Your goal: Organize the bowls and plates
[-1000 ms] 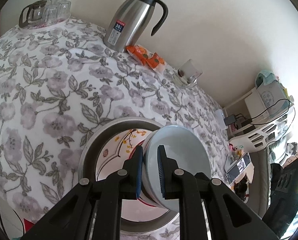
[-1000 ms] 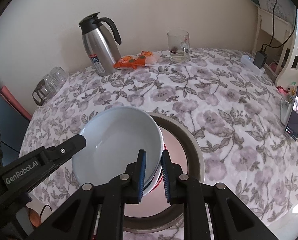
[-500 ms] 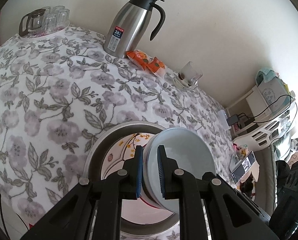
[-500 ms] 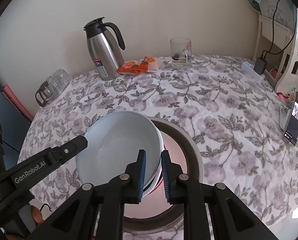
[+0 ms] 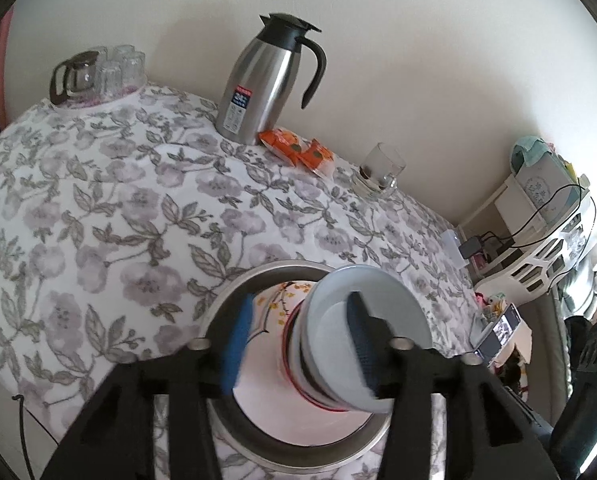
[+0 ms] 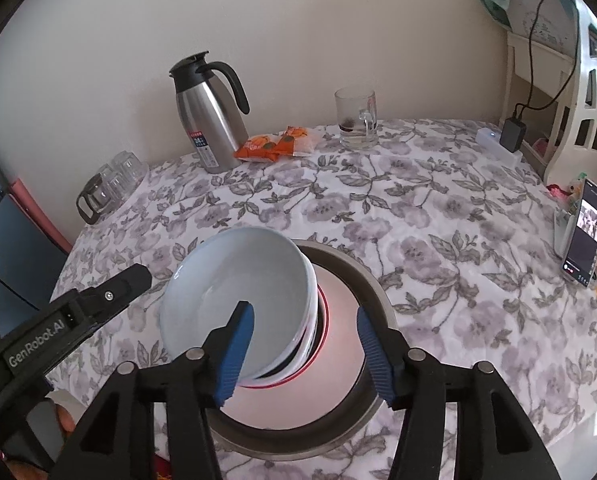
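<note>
**Both grippers let go of the bowl**

Your left gripper [image 5: 298, 344] and right gripper [image 6: 304, 346] both have their fingers spread wide. The blue bowl [image 6: 238, 300] sits tilted on 1 stack inside the big metal pan [image 6: 374, 292], on the flowered table [image 6: 438, 208].

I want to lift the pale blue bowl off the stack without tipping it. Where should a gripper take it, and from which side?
Take the pale blue bowl by its thin rim, one finger inside and one outside, coming from above on the near side. It sits topmost, its rim stands clear of the bowls under it, and the right gripper is open there.
</note>
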The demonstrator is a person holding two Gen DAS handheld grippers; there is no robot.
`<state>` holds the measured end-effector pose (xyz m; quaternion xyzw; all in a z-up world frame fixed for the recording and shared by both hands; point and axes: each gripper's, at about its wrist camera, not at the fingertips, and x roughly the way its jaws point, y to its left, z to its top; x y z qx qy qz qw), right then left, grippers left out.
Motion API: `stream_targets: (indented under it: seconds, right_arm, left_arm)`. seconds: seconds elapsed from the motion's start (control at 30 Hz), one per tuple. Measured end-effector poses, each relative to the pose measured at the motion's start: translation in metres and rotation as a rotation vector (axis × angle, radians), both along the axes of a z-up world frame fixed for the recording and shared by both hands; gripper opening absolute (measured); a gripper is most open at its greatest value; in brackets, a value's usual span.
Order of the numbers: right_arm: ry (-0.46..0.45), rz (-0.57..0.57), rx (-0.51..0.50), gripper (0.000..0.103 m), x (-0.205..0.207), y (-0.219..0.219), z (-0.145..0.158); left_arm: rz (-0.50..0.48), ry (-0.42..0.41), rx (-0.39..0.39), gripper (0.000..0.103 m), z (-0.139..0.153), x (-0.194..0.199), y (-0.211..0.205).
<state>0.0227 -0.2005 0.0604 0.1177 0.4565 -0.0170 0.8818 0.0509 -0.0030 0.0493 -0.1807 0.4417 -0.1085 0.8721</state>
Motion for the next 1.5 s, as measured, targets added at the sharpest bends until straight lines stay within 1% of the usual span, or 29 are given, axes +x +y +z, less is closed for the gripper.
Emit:
stream_targets:
  seconds: [0.03, 0.17, 0.3, 0.37, 0.43, 0.57, 0.63, 0.67, 0.77, 1.1, 1.4, 1.5]
  right_arm:
    - [-0.004, -0.003, 0.003, 0.065, -0.002, -0.001, 0.001]
    - [-0.012, -0.015, 0.004, 0.071, -0.013, -0.005, 0.002]
    - [-0.020, -0.014, 0.000, 0.079, -0.023, -0.007, 0.003]
    - [-0.024, -0.007, -0.010, 0.081, -0.029, -0.007, 0.003]
    - [-0.029, -0.003, -0.017, 0.083, -0.035, -0.007, 0.004]
    - [-0.035, 0.000, -0.035, 0.089, -0.043, -0.009, 0.003]
    - [-0.027, 0.004, -0.044, 0.099, -0.046, -0.010, 0.001]
    - [-0.024, 0.009, -0.047, 0.100, -0.047, -0.010, -0.001]
    - [-0.012, 0.020, -0.052, 0.102, -0.050, -0.010, -0.007]
    - [0.016, 0.029, -0.082, 0.103, -0.063, -0.016, -0.020]
    - [0.045, 0.030, -0.083, 0.103, -0.066, -0.023, -0.030]
    - [0.045, 0.027, -0.077, 0.103, -0.067, -0.025, -0.032]
  left_arm:
    - [0.003, -0.005, 0.010, 0.057, 0.001, -0.002, 0.001]
    - [0.019, -0.013, 0.064, 0.071, 0.002, -0.011, 0.006]
    - [0.023, 0.001, 0.108, 0.075, -0.002, -0.019, 0.011]
    - [0.022, 0.011, 0.136, 0.081, -0.005, -0.023, 0.013]
    - [0.021, 0.010, 0.155, 0.084, -0.006, -0.027, 0.015]
    - [0.028, 0.019, 0.185, 0.086, -0.011, -0.036, 0.022]
    - [0.030, 0.025, 0.199, 0.086, -0.014, -0.040, 0.024]
    - [0.028, 0.030, 0.206, 0.089, -0.015, -0.042, 0.024]
    - [0.017, 0.041, 0.221, 0.095, -0.019, -0.046, 0.023]
    - [-0.020, 0.079, 0.222, 0.096, -0.026, -0.056, 0.020]
    - [-0.072, 0.147, 0.260, 0.096, -0.040, -0.065, 0.005]
    - [-0.072, 0.156, 0.273, 0.096, -0.042, -0.067, 0.002]
